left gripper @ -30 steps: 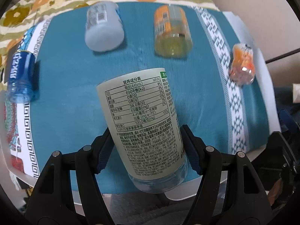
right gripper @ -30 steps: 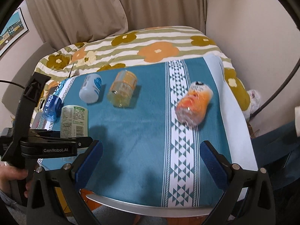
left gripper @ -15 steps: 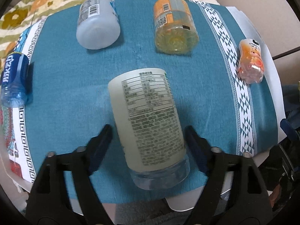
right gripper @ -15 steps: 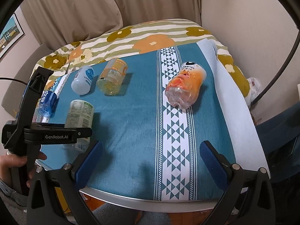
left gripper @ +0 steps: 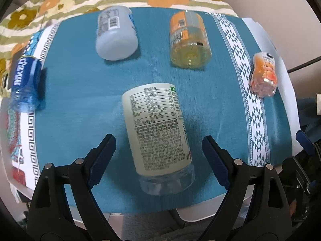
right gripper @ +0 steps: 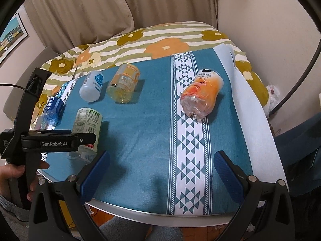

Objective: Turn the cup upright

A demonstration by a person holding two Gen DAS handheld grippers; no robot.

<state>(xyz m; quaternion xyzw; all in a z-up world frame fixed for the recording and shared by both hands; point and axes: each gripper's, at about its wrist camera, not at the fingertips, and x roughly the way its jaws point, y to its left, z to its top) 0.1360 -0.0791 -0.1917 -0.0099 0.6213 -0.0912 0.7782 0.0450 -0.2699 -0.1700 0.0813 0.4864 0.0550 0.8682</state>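
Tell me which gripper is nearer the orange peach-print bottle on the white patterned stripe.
Right. The right gripper is open, with the orange bottle straight ahead of it, slightly right. The left gripper is open around the green-label bottle, well left of it.

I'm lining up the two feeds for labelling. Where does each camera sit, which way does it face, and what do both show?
Left wrist: on the left gripper, looking down along its open fingers at the green-label cup lying on the teal cloth; only the fingers show.
Right wrist: on the right gripper, open, facing across the table toward the curtain; the left hand shows holding the other gripper.
Shared: the green-label cup, the blue cup, white cup, yellow cup and orange cup.
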